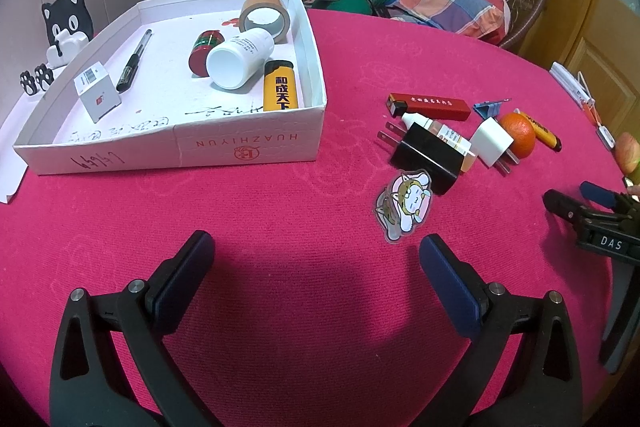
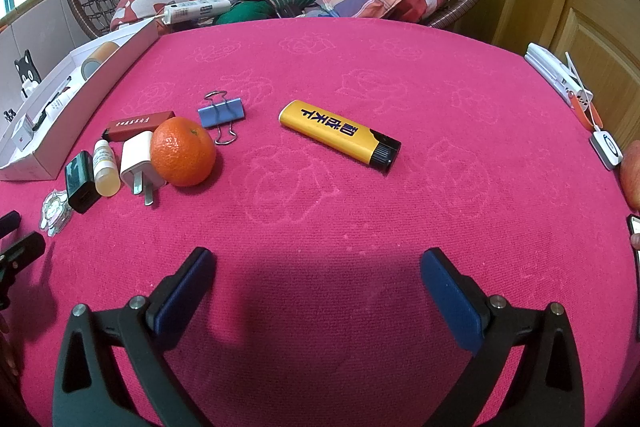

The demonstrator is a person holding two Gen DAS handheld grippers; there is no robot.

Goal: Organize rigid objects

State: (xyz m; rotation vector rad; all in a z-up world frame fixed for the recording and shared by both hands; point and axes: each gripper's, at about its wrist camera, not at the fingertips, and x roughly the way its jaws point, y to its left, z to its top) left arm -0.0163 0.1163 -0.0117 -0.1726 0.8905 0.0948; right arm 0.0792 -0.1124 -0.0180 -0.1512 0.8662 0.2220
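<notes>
Right gripper (image 2: 316,291) and left gripper (image 1: 316,275): jaws spread apart, both empty, above the tablecloth (image 2: 440,131). Yellow lighter (image 2: 339,135) lies flat ahead of the right gripper (1 more already sits in the white box (image 1: 248,143)). Probably light, stiff, slick plastic; best pinched across its narrow sides at mid-length.

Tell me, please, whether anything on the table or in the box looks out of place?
The orange stands out: it is a piece of fruit sitting among chargers, a red lighter and a small bottle. In the box, the white bottle lies tipped on its side.
</notes>
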